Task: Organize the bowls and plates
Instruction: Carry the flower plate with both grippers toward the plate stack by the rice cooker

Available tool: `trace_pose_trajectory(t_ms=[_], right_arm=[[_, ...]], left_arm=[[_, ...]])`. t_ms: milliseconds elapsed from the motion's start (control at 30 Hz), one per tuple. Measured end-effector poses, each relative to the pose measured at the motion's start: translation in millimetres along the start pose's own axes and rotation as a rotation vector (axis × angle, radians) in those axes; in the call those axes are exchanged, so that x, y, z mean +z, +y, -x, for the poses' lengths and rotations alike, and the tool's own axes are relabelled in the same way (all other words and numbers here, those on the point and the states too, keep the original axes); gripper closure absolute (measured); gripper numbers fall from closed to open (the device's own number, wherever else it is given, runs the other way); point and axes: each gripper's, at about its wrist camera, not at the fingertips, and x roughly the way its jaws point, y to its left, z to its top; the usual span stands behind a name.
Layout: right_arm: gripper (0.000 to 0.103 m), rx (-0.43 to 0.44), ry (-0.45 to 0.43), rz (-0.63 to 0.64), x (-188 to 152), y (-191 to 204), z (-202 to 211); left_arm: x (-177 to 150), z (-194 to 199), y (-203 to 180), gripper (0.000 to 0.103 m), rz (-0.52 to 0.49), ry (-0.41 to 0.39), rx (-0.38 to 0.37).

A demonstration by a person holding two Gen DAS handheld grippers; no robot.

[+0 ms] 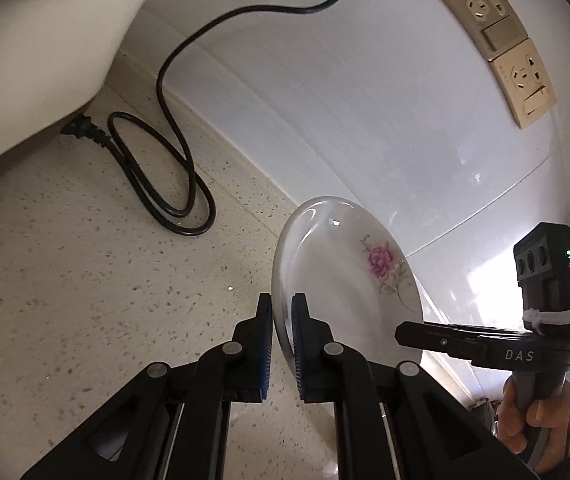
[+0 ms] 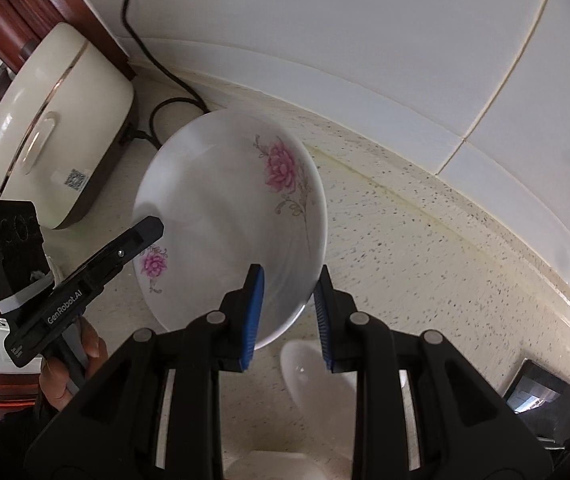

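Left gripper (image 1: 283, 330) is clenched on the rim of a white plate with pink flowers (image 1: 345, 280), held on edge at lower centre of the left wrist view, above the speckled countertop (image 1: 85, 260). Right gripper (image 2: 289, 312) grips the same plate's opposite rim (image 2: 229, 216), its blue pads (image 2: 253, 312) on either side. A cream rice cooker (image 2: 53, 128) and black cord (image 1: 165, 168) sit at upper left.
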Motion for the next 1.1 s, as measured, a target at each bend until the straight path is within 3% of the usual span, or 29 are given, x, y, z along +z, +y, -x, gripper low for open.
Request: trace_pose_trajectory(t_ms=[233,567,1100], right_arm=[[0.074,0.028,-0.015,0.007,-8.5,15.7,25.6],[0.074,0.103,-0.074,0.002,-49.0,48.8,47.6],[0.074,0.193,-0.123,0.007,-102.4,96.7,23.9]], left_arm=[[-3.2,31.9,-5.7,0.094,-0.014,-0.016,0.008],[-19.7,83.7,0.6,0.094,-0.022,-0.038,0.022],[-53.7,124.3,35.8,0.094,-0.027,-0.048,0.06]])
